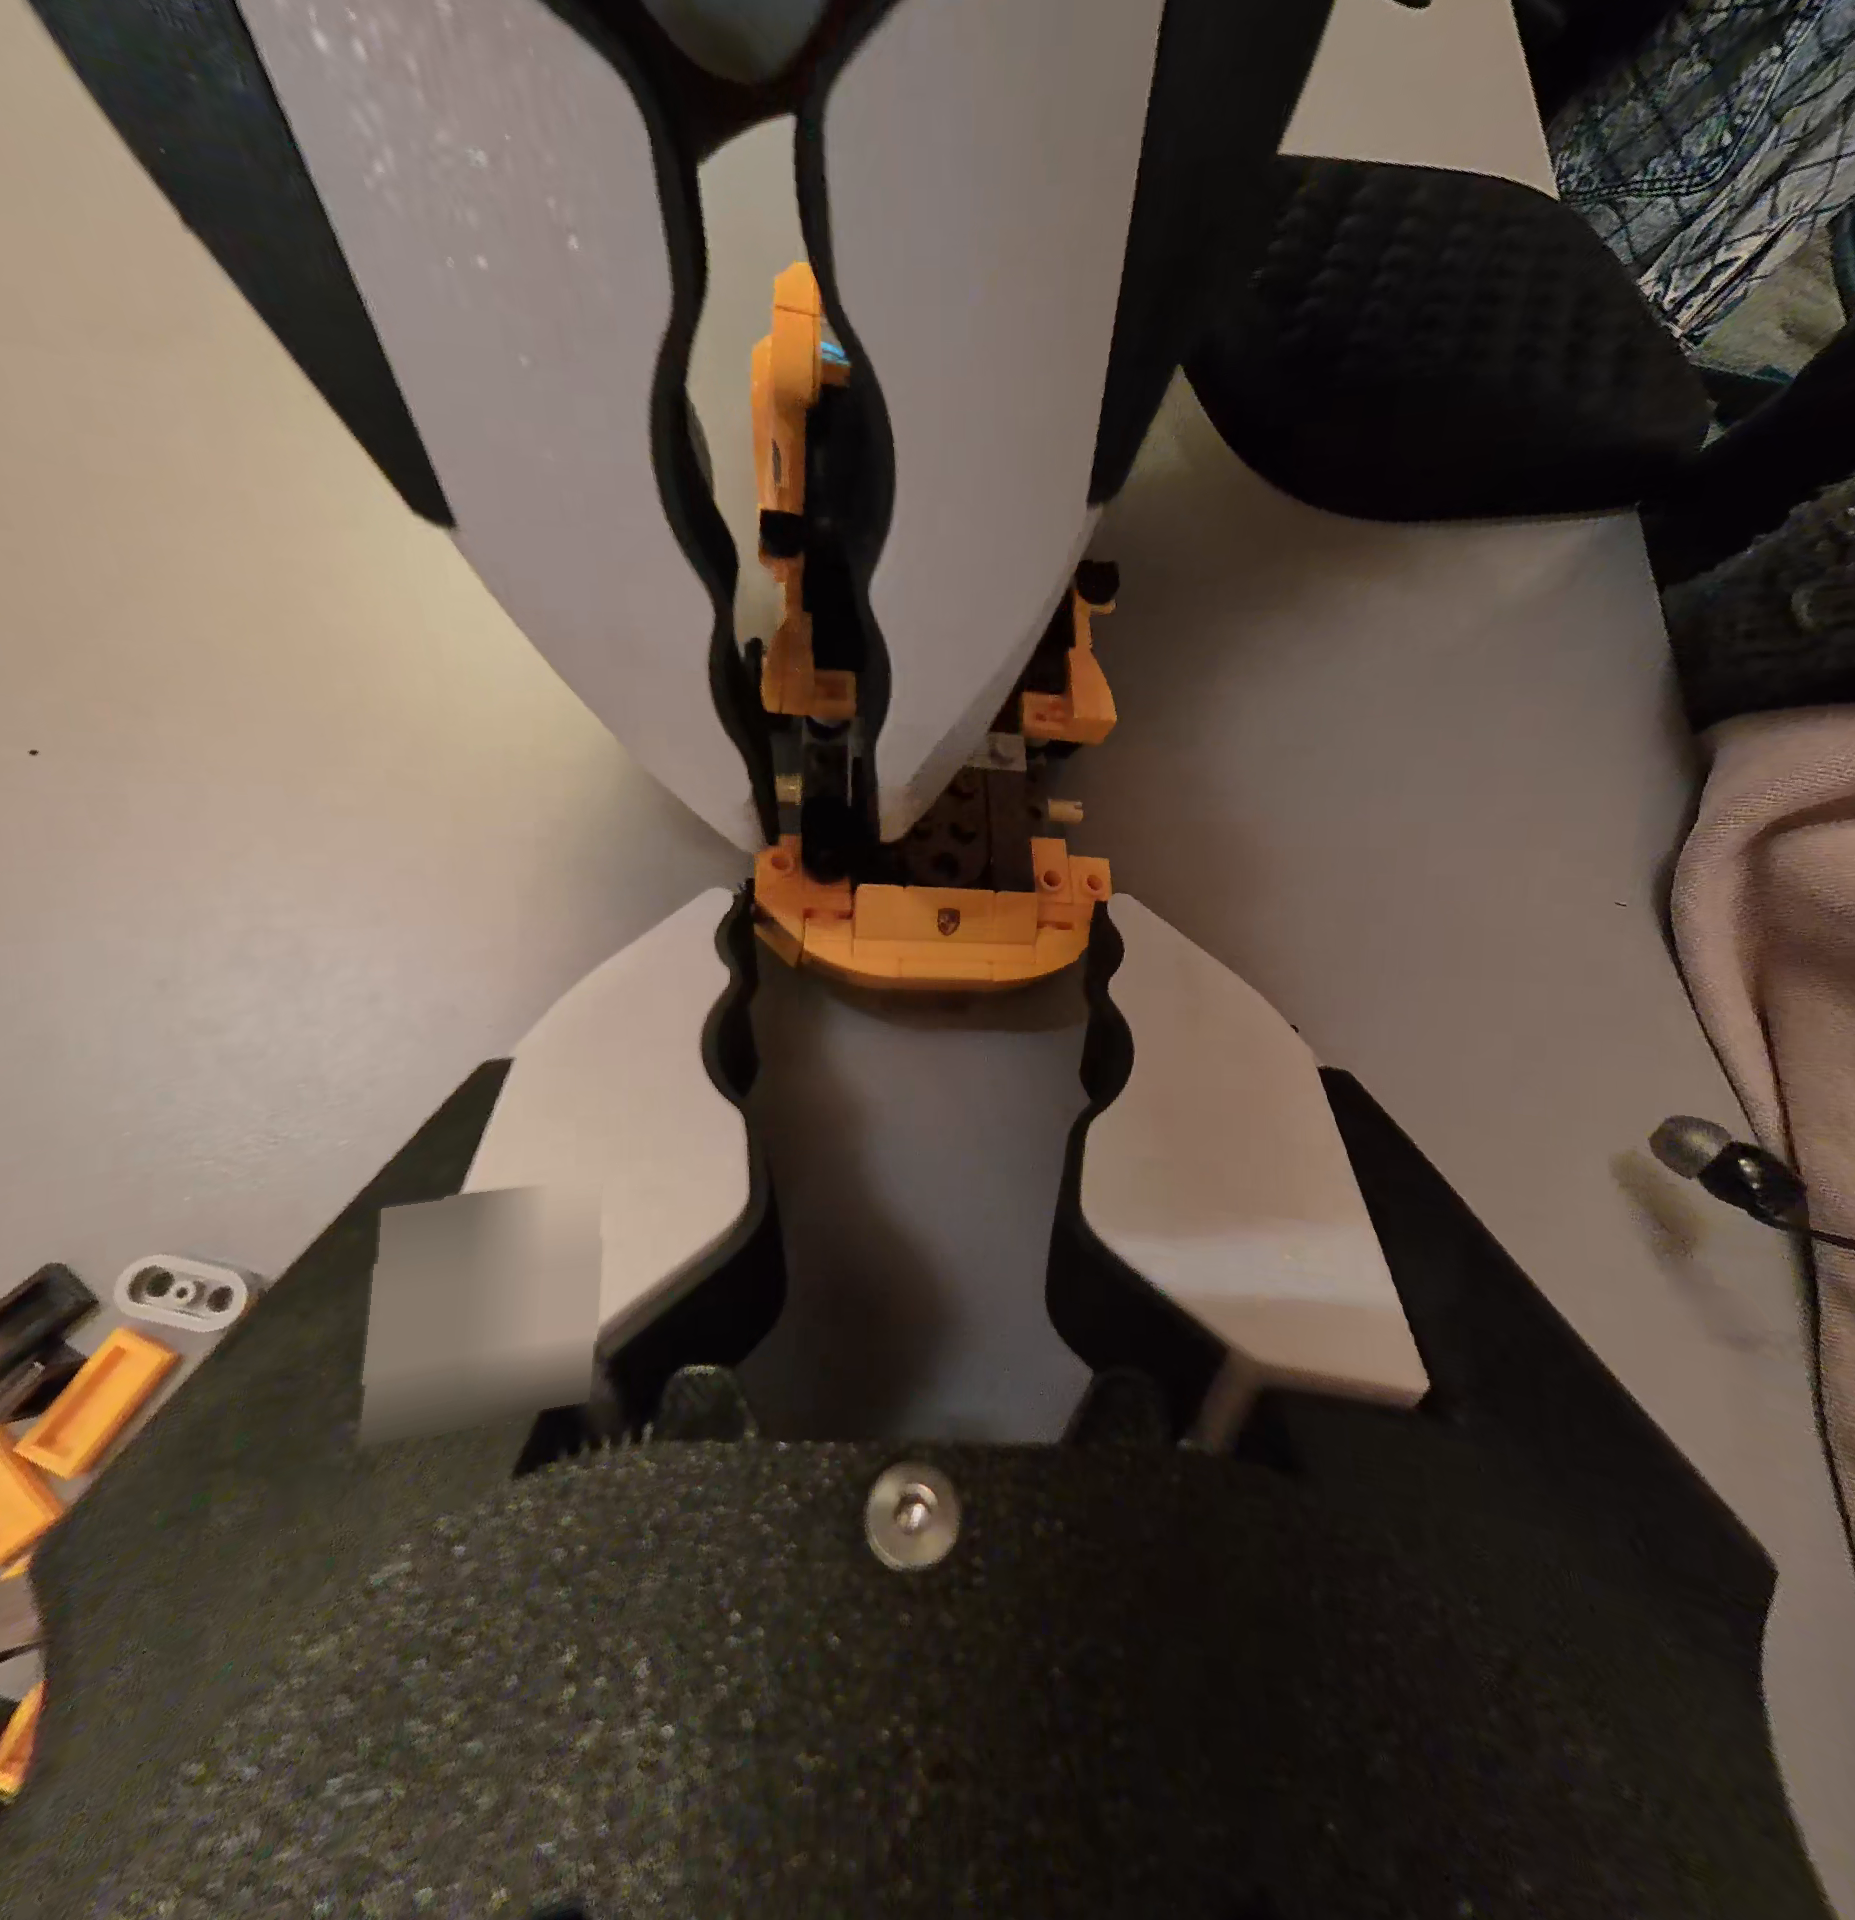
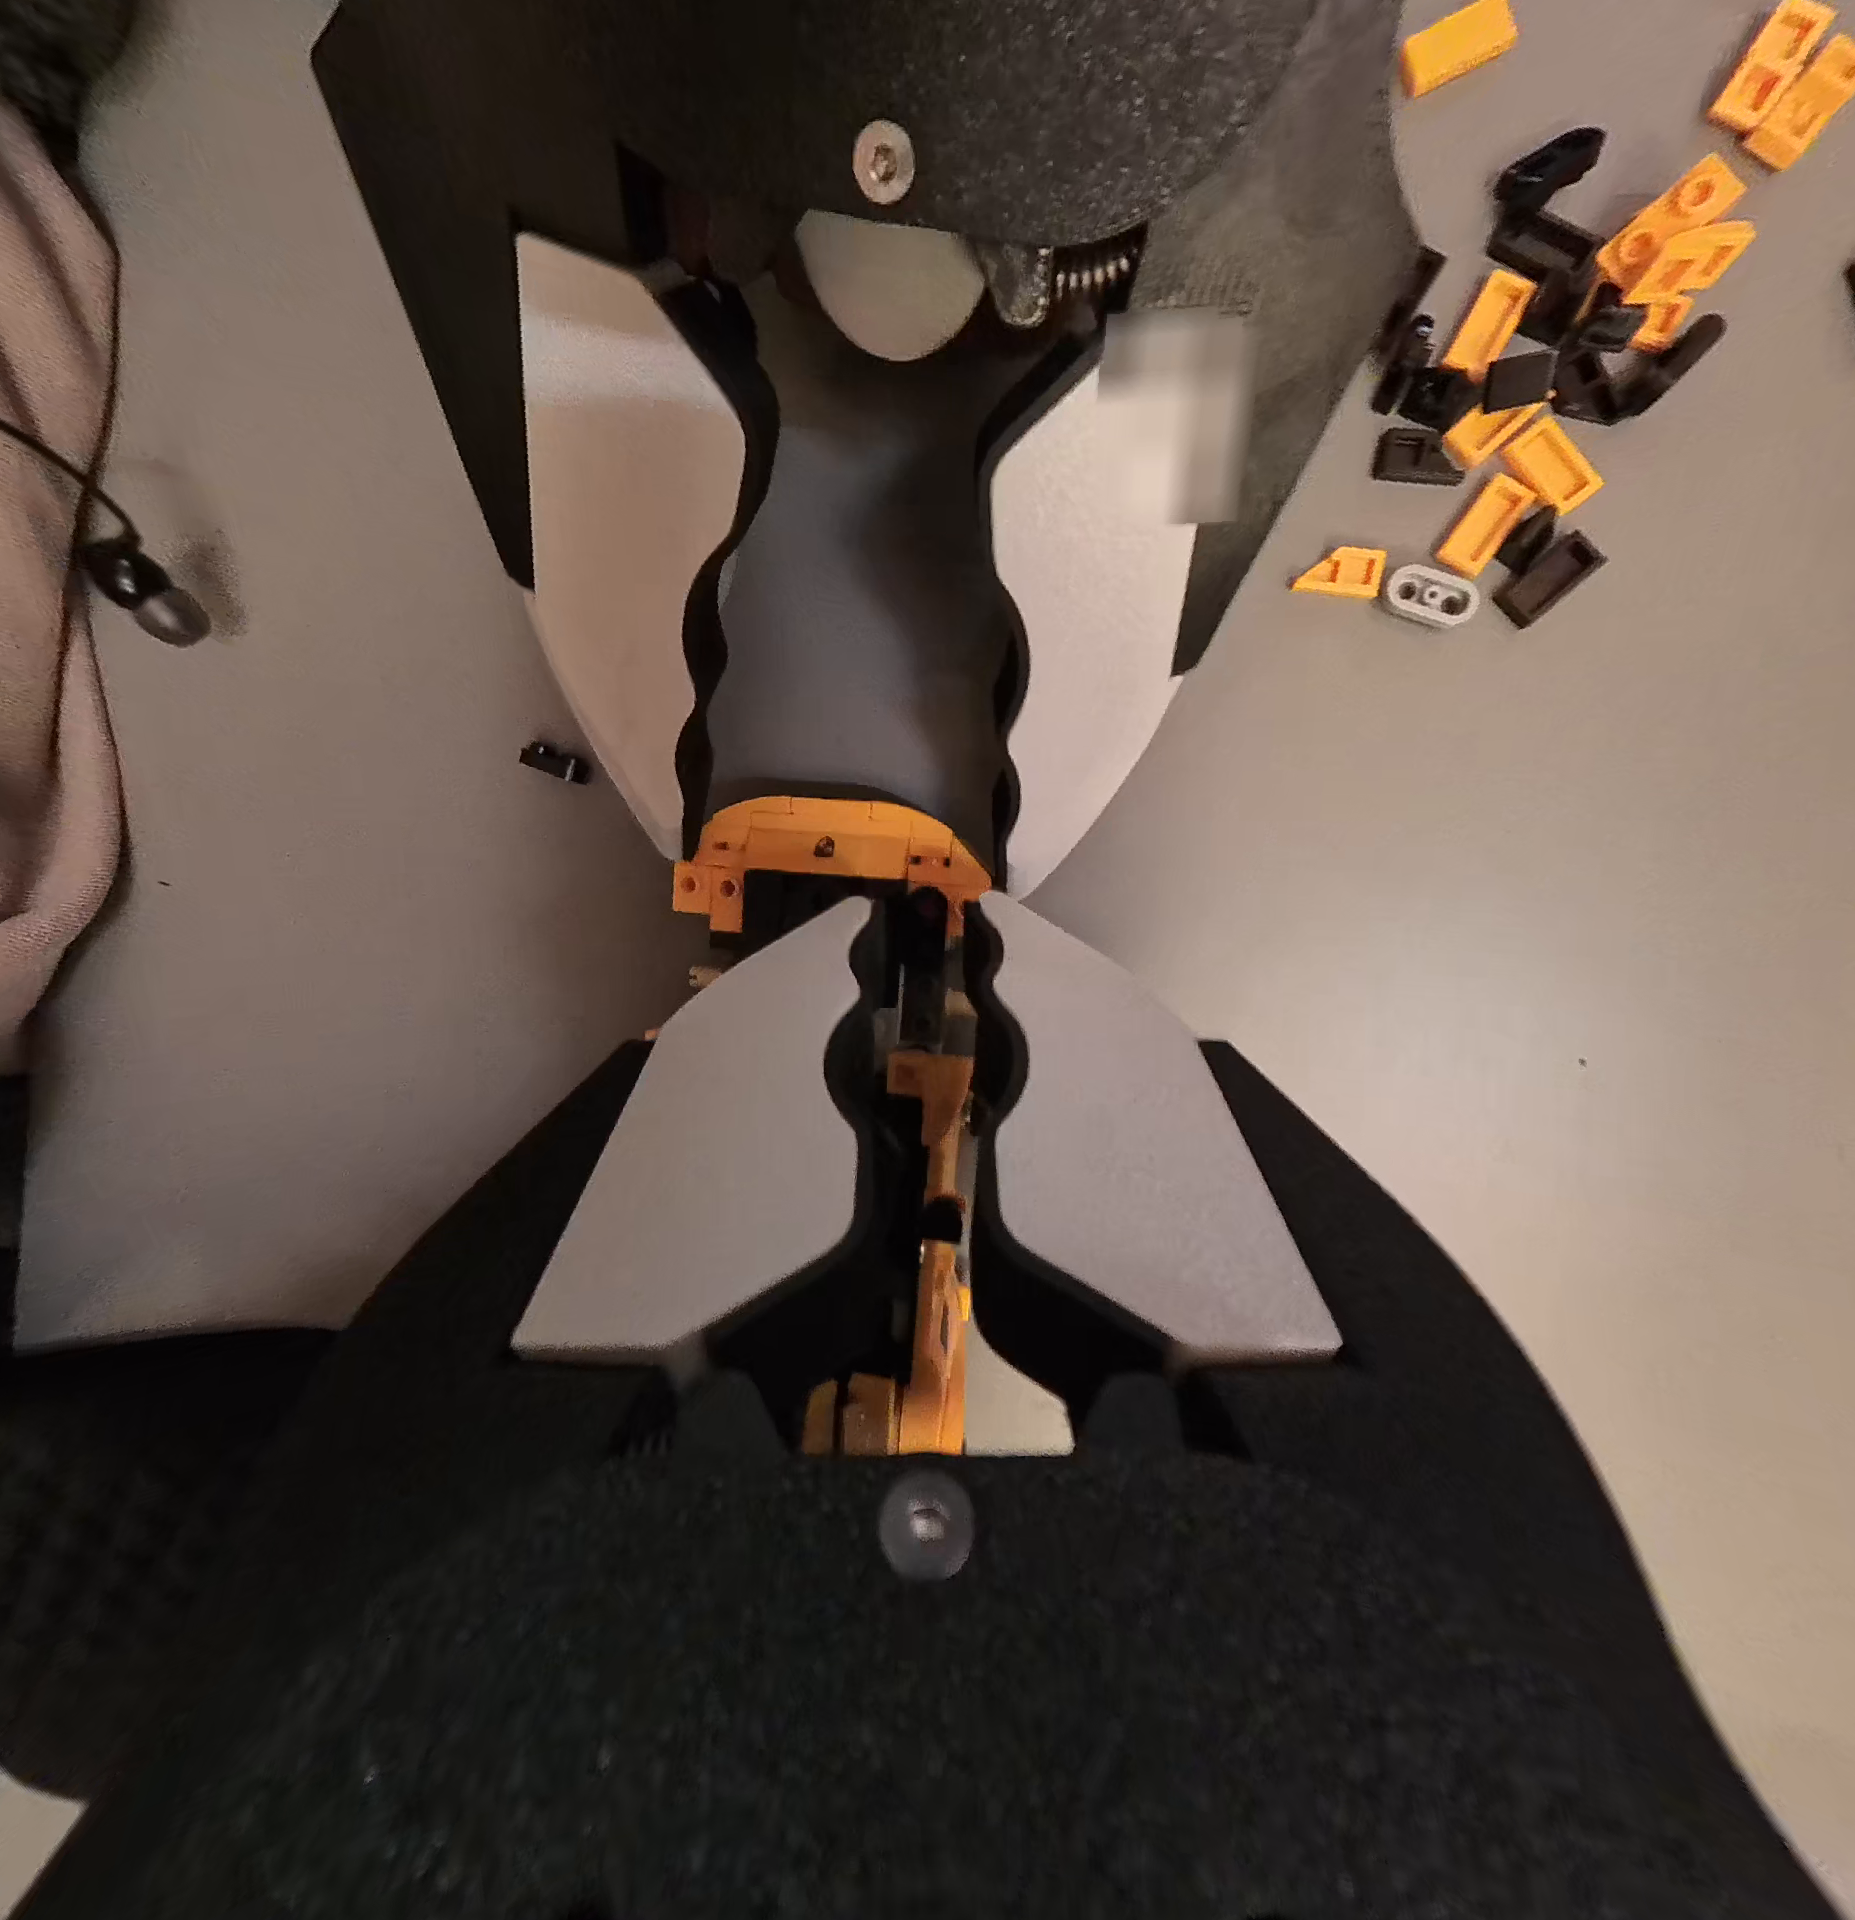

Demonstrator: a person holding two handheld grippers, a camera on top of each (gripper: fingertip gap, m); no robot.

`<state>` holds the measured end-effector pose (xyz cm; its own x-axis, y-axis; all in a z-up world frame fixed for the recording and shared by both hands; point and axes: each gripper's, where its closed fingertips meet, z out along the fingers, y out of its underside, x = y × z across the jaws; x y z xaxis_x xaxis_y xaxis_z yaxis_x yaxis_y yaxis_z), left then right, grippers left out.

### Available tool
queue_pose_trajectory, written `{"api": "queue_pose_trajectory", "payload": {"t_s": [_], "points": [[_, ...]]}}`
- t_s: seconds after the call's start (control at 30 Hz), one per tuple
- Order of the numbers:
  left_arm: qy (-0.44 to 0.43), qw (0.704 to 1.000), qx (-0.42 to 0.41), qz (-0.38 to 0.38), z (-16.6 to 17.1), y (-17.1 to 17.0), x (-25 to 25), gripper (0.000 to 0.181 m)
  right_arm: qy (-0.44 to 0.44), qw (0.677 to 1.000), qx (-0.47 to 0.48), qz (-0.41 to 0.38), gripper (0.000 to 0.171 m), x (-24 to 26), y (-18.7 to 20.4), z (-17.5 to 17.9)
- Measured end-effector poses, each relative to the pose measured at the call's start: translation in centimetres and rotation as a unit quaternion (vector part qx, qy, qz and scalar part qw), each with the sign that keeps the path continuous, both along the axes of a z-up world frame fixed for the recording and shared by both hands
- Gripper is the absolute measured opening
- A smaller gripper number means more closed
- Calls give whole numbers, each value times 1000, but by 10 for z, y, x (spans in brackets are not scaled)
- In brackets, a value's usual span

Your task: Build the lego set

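A partly built orange and black lego car (image 1: 933, 925) sits on the pale table between my two grippers, which face each other. My left gripper (image 1: 921, 914) grips the car's rounded orange nose across its width, one finger on each side. My right gripper (image 2: 923, 914) is shut on one orange side wall of the car (image 2: 938, 1143), which runs back between its fingers. The right gripper (image 1: 829, 831) comes in from the top of the left wrist view. The left gripper (image 2: 845, 857) comes in from the top of the right wrist view. The fingers hide most of the car body.
A pile of loose orange and black pieces (image 2: 1577, 312) lies on the table beside the left gripper, with a grey piece (image 2: 1432, 595) at its edge; some show in the left wrist view (image 1: 71, 1403). A small black piece (image 2: 554, 764) lies alone. A person's pale garment (image 1: 1785, 935) with a cord toggle (image 1: 1712, 1158) borders the table. My two grippers' fingertips are within a few centimetres of each other. The grey piece (image 2: 1432, 595) lies around 9 cm away from my left fingertips. My left wrist view (image 1: 176, 1291) looks at it from another angle.
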<state>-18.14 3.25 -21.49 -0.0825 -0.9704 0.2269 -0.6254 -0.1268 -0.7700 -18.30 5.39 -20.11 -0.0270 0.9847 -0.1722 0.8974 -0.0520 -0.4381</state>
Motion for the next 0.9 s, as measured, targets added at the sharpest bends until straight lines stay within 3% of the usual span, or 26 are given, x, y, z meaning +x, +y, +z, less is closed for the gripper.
{"api": "queue_pose_trajectory", "payload": {"t_s": [0.27, 0.9], "points": [[0, 1000, 0, 0, 0, 0, 0, 61, -5, 1000, -14, -13, 0, 1, 1, -5], [-3, 1000, -10, 7, 0, 1, 1, 57, -52, 998, -3, -19, 0, 1, -2, -7]]}}
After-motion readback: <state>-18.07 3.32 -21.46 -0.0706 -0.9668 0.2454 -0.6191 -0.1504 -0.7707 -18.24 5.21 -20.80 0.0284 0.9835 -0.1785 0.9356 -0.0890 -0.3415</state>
